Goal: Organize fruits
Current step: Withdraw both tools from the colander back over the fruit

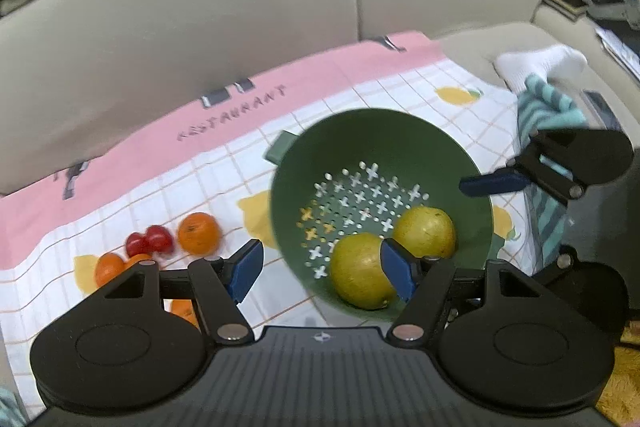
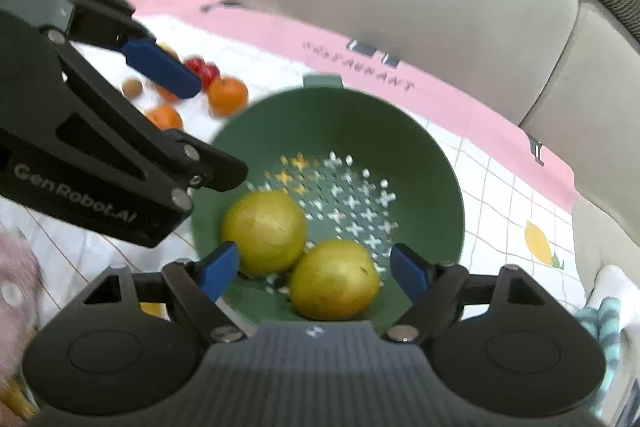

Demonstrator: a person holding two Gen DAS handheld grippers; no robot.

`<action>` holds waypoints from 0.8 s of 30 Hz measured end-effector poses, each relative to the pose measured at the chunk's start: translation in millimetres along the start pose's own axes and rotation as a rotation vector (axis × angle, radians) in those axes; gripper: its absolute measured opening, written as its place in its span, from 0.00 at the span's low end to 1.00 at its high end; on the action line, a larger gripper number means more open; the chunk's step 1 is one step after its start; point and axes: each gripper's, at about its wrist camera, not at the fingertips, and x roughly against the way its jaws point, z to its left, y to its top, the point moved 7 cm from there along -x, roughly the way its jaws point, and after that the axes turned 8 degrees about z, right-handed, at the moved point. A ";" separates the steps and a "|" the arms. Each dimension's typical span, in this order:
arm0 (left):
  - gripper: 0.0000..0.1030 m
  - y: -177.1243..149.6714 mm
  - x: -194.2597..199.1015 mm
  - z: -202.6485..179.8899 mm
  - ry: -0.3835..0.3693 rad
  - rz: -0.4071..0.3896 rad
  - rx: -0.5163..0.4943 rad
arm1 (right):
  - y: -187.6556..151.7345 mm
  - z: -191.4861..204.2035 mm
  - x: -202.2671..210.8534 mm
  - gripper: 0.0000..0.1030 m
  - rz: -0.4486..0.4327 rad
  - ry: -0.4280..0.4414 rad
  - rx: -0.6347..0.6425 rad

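Beige sofa cushions [image 1: 200,19] carry a pink-edged checked cloth [image 1: 360,95], and your two grippers tilt steeply down over the green colander [image 2: 420,147] on it. Two yellow-green fruits [image 2: 264,231] lie touching inside; oranges [image 1: 199,233] and red fruits [image 1: 150,241] sit loose on the cloth beside it. Left gripper [image 1: 320,267] and right gripper [image 2: 316,267] both gape wide, holding nothing.
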 end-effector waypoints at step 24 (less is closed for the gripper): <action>0.77 -86.3 47.6 113.0 0.110 -0.225 0.346 | 20.6 103.7 21.2 0.82 -0.334 0.028 -0.212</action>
